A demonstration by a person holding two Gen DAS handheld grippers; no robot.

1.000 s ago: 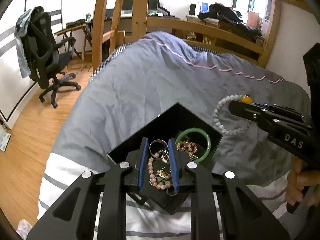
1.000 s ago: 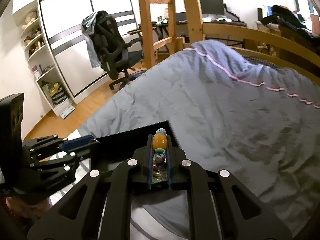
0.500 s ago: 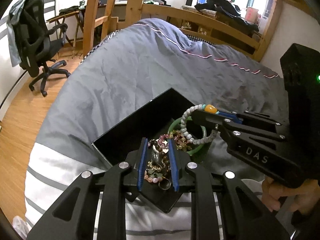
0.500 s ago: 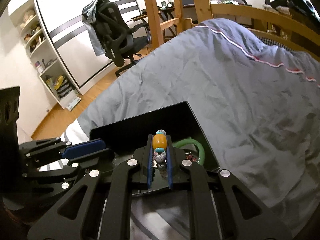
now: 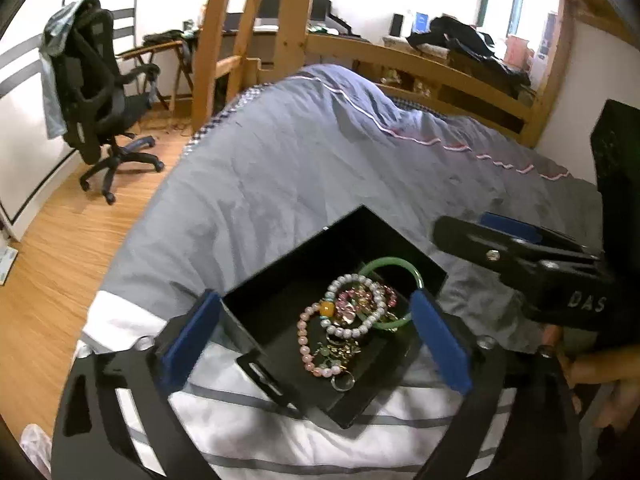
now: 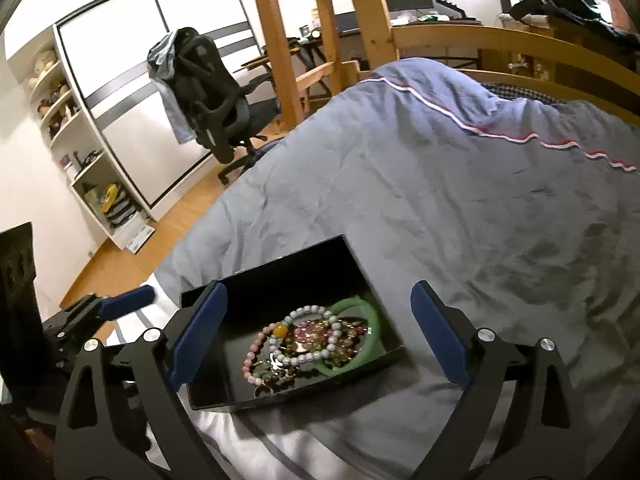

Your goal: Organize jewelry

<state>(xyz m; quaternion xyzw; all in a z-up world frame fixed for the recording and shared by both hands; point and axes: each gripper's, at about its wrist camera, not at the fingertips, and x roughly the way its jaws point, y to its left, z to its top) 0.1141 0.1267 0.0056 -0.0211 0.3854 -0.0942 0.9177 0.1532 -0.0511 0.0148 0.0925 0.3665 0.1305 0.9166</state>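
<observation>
A black open box [image 5: 288, 280] [image 6: 280, 276] sits on the grey bedspread near the bed's front edge. In it lie a grey-white bead bracelet with an orange bead [image 5: 352, 304] [image 6: 308, 334], a green bangle [image 5: 400, 266] [image 6: 362, 346], a pink bead bracelet [image 5: 302, 340] [image 6: 252, 354] and several small trinkets. My left gripper [image 5: 316, 340] is open and empty, its fingers either side of the box's near corner. My right gripper [image 6: 320, 336] is open and empty above the box; it also shows in the left wrist view [image 5: 520, 256].
The grey duvet [image 6: 440, 184] spreads beyond the box, with a white striped sheet [image 5: 280, 436] at the near edge. A wooden bed rail [image 5: 420, 64] and ladder posts [image 6: 320, 32] stand behind. An office chair [image 5: 92, 92] and shelves [image 6: 76, 152] are left on the wood floor.
My right gripper opened and let the grey-white bracelet drop into the box, then drew back. My left gripper opened wide from shut.
</observation>
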